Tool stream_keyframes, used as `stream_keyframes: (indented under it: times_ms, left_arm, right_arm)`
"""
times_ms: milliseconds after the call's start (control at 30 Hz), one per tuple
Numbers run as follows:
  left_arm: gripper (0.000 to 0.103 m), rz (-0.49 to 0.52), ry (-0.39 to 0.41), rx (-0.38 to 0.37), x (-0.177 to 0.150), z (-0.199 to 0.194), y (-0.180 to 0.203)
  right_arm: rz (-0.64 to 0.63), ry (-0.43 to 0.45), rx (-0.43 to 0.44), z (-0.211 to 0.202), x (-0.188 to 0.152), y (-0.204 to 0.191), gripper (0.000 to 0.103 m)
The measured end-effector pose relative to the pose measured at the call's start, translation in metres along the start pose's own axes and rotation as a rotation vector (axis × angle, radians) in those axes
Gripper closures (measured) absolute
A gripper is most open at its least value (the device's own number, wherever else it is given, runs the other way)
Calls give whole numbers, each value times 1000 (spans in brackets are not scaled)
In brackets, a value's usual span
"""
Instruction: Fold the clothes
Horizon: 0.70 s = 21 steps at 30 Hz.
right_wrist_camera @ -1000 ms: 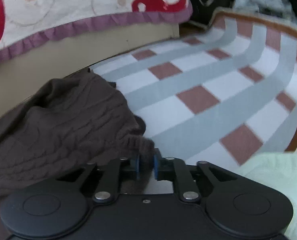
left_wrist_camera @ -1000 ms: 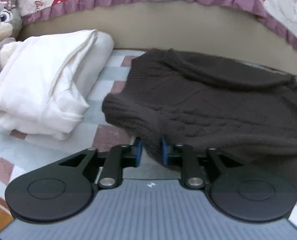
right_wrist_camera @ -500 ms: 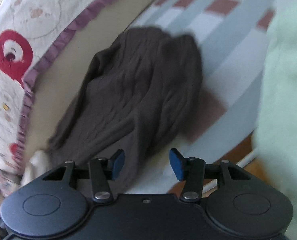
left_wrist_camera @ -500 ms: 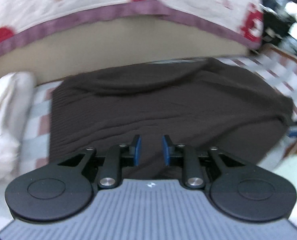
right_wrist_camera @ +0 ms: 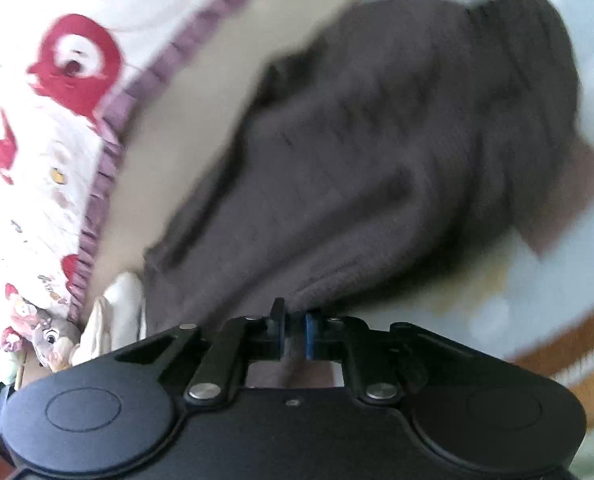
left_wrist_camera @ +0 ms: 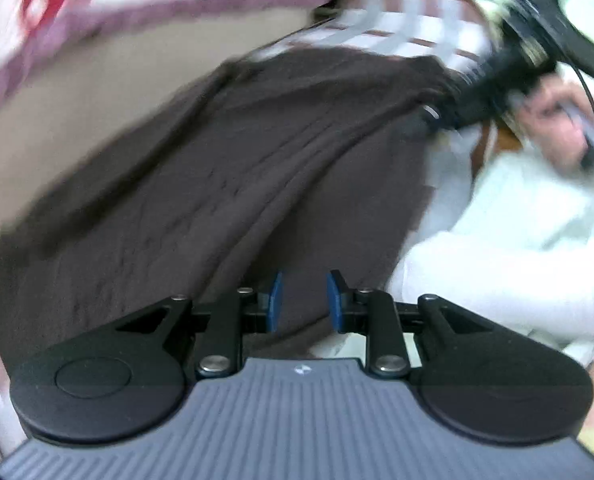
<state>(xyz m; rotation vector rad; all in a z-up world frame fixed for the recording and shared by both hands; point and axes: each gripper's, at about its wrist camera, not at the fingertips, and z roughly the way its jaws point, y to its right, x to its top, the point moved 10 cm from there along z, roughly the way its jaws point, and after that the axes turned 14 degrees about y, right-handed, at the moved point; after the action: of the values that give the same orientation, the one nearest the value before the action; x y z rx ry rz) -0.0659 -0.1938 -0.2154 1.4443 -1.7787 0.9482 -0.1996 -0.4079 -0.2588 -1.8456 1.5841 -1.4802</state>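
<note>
Right gripper point(right_wrist_camera: 293, 330) is pinched on the near hem of the brown sweater point(right_wrist_camera: 377, 152), knit visibly caught between its blue pads. Left gripper point(left_wrist_camera: 301, 300) has its jaws opening, with a clear gap; sweater fabric lies beneath and between them but the pads do not press on it.

Largest item noted: the checked bedcover point(left_wrist_camera: 409, 28) serving as the folding surface, backed by a beige panel and a quilt with red bear print point(right_wrist_camera: 73, 64). On it the brown sweater is spread wide, creased in long diagonal ridges, its far edge close to the panel. A folded white garment point(right_wrist_camera: 117, 312) sits near its far end in the right wrist view, beside a small plush toy point(right_wrist_camera: 53, 340). A pale sleeve point(left_wrist_camera: 497, 248) crosses the left view.

Both views are motion-blurred.

Judgement: the step in hand appears to be taking hold of the near edge at two points. To do it well, the left pads should close on one layer of hem at a matching distance from the right grip, then both should lift evenly so that the ridges fall out before folding.
</note>
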Motion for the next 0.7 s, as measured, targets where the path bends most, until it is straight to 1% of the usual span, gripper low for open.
stream_keyframes:
  times_ms: [33, 67, 133, 233, 267, 300, 367, 433, 500, 567, 600, 633, 667, 700]
  left_arm:
    - [67, 38, 12, -25, 0, 1, 7]
    - [59, 47, -1, -39, -2, 3, 11]
    - [58, 50, -38, -63, -8, 9, 18]
    - [56, 66, -49, -24, -11, 19, 14]
    - [53, 73, -53, -14, -12, 23, 11]
    - [48, 81, -58, -5, -14, 28, 9]
    - [43, 97, -69, 13, -17, 37, 3]
    - [42, 114, -79, 30, -20, 46, -2]
    - [41, 179, -67, 78, -17, 53, -1]
    - [40, 154, -55, 60, -11, 56, 1]
    - [38, 137, -50, 48, -8, 57, 1]
    - [35, 112, -45, 36, -7, 57, 2]
    - [27, 86, -40, 24, -5, 56, 2]
    - [25, 81, -45, 28, -6, 58, 2]
  right_arm:
    - [-38, 14, 9, 0, 7, -7, 92]
    - [-76, 28, 18, 0, 14, -15, 92]
    - [-146, 54, 35, 0, 28, -29, 93]
    - [-160, 57, 43, 1, 48, -34, 93]
    - [-162, 58, 45, 1, 53, -36, 93]
    - [-162, 59, 48, 2, 57, -38, 93]
    - [-147, 62, 63, 0, 62, -39, 93]
    - [-144, 65, 70, 1, 66, -42, 93]
    - [-151, 73, 71, 0, 69, -44, 93]
    - [-146, 84, 70, -2, 72, -45, 93]
    - [-143, 87, 72, -4, 74, -45, 93]
    - [-148, 90, 71, -4, 75, -46, 93]
    - [-153, 91, 69, -5, 76, -47, 93]
    - [-164, 90, 65, -4, 76, -47, 93]
